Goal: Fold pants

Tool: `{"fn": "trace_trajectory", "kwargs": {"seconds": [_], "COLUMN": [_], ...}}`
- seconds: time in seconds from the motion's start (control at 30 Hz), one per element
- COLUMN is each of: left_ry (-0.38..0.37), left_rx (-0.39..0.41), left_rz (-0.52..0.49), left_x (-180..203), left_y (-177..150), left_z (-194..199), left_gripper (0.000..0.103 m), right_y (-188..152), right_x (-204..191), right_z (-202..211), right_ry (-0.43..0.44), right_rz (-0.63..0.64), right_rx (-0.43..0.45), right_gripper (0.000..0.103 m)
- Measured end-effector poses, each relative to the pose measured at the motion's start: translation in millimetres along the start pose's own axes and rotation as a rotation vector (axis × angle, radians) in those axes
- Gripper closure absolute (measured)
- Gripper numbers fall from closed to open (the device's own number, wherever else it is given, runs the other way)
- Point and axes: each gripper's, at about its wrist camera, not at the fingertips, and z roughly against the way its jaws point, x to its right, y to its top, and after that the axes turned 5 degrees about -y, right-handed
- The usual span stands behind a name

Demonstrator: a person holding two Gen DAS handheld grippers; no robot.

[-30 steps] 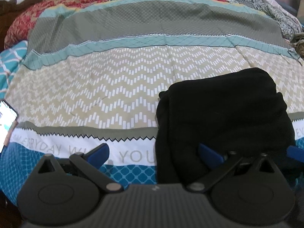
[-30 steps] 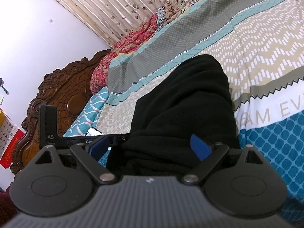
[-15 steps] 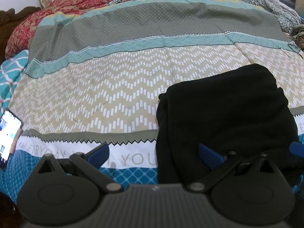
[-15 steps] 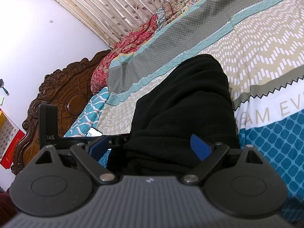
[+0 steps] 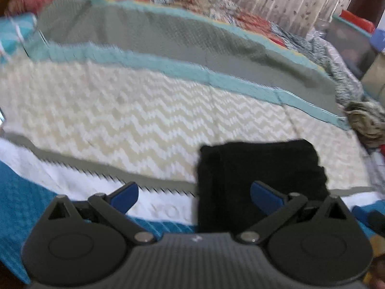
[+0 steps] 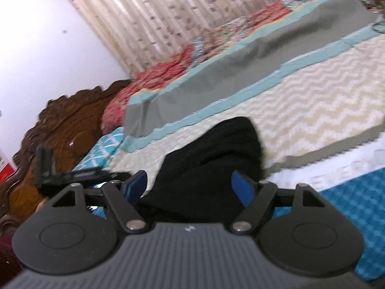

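The black pants (image 5: pixel 259 175) lie folded into a compact rectangle on the patterned bedspread (image 5: pixel 144 118). My left gripper (image 5: pixel 195 196) is open and empty, raised above the near edge of the bed, its right finger over the pants' near left part. In the right wrist view the pants (image 6: pixel 211 159) lie just ahead of my right gripper (image 6: pixel 190 186), which is open and empty, its fingers apart over the near end of the fold. Both views are blurred by motion.
A carved wooden headboard (image 6: pixel 60 125) stands at the left, with the other gripper (image 6: pixel 72 173) in front of it. Red patterned bedding (image 6: pixel 168 69) and a curtain (image 6: pixel 182 12) lie beyond. A furry bundle (image 5: pixel 365 122) and boxes (image 5: pixel 349 38) sit at the right.
Both grippers have pulled back and up from the pants, which now look smaller and farther off. Both views have swung and blurred. The pants have not moved.
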Motion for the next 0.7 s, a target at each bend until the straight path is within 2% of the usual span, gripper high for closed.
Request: {"fn": "trace_trajectory", "kwargs": {"seconds": [0.1,0.17,0.4,0.57,0.7], "left_ry": [-0.125,-0.178,-0.260,-0.280,-0.312], "left_rx": [-0.061,-0.100,-0.204,-0.212,-0.215], "left_rz": [0.079,0.130,0.199,0.196,0.212], "left_x": [-10,-15,-20,-26,-34], "left_y": [-6,-9,-19,-22,-21], "left_z": [-12,-25,-63,-65,-63], "left_gripper": [0.000,0.000,0.000,0.000,0.000], "right_y": [-2,-6,-16,-21,-21], "right_x": [18,26,33,44,42], "right_z": [-1,-3,-28,-46,-47], "right_ry": [-0.038,-0.040,-0.033,-0.009,-0.001], "right_rz": [-0.064,-0.106,-0.146,-0.192,-0.204], "right_rx": [-0.007,-0.022,-0.113,-0.223,-0.222], "right_gripper": [0.024,0.024,0.023,0.019,0.014]}}
